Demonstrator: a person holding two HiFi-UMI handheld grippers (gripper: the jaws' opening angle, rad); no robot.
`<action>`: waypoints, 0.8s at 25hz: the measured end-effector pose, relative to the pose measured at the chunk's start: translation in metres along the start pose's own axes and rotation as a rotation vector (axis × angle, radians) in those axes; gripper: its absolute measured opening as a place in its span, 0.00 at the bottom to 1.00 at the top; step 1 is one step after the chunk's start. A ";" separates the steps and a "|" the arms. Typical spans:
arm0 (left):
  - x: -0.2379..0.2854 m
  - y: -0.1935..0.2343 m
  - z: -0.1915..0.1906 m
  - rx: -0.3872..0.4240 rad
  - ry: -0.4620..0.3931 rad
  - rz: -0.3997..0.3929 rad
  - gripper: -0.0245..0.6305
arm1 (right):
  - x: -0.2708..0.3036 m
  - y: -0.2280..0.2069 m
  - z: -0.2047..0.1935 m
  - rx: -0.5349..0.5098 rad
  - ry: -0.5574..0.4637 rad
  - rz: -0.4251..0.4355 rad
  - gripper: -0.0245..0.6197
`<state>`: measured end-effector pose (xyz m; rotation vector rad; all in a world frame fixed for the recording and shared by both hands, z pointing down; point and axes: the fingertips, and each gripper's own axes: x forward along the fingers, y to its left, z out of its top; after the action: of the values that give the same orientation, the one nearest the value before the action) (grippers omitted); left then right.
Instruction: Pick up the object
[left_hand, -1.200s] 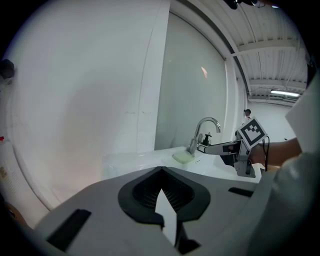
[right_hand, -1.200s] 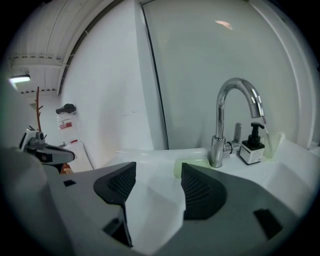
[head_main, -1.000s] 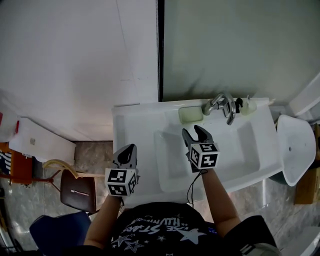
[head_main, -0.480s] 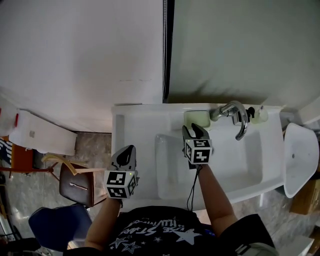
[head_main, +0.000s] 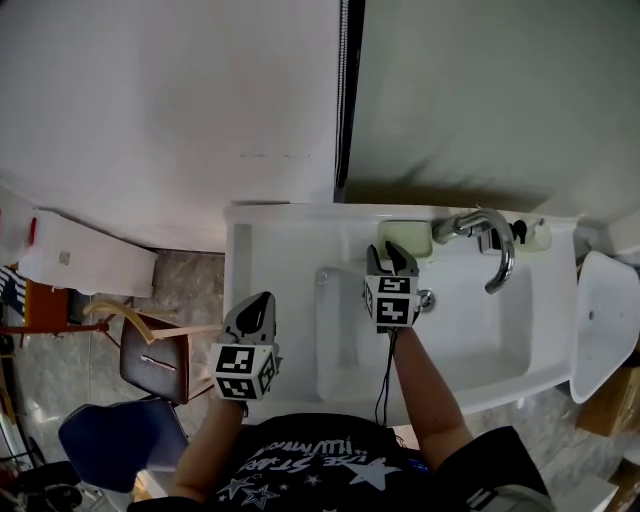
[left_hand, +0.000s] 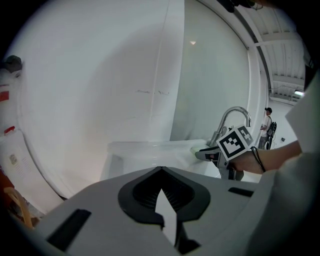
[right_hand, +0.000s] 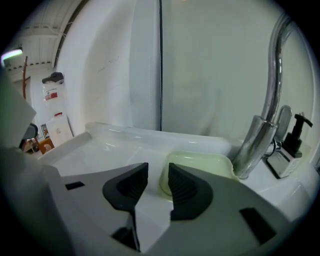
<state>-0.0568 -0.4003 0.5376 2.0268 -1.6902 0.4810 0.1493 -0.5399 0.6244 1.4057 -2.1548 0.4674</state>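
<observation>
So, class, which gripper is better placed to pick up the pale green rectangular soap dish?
Right. The right gripper is at the green soap dish, jaws closing, empty; the left gripper hangs beyond the white sink's left edge.

Your left gripper (left_hand: 161, 172) fills the bottom of the view, its dark pads shut together at the tips with nothing between them. Beyond it the white sink (left_hand: 145, 148) stands against a white wall (left_hand: 100, 75). At the sink's far side your right gripper (left_hand: 197, 154) points at a pale green dish (left_hand: 192, 149) beside the curved faucet (left_hand: 222, 125). Its jaws are closing, and you can't tell from here whether anything is between them.
</observation>
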 end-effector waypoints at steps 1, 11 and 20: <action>0.001 0.000 -0.001 -0.003 0.003 -0.001 0.06 | 0.001 -0.001 0.000 -0.007 0.001 -0.008 0.25; 0.004 -0.004 -0.011 -0.006 0.029 -0.017 0.06 | 0.004 -0.004 -0.005 -0.019 0.039 -0.049 0.13; -0.004 -0.001 -0.012 0.003 0.015 -0.024 0.06 | -0.002 0.004 -0.006 -0.029 0.065 -0.008 0.09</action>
<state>-0.0567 -0.3909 0.5453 2.0387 -1.6555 0.4898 0.1478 -0.5332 0.6280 1.3642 -2.0953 0.4711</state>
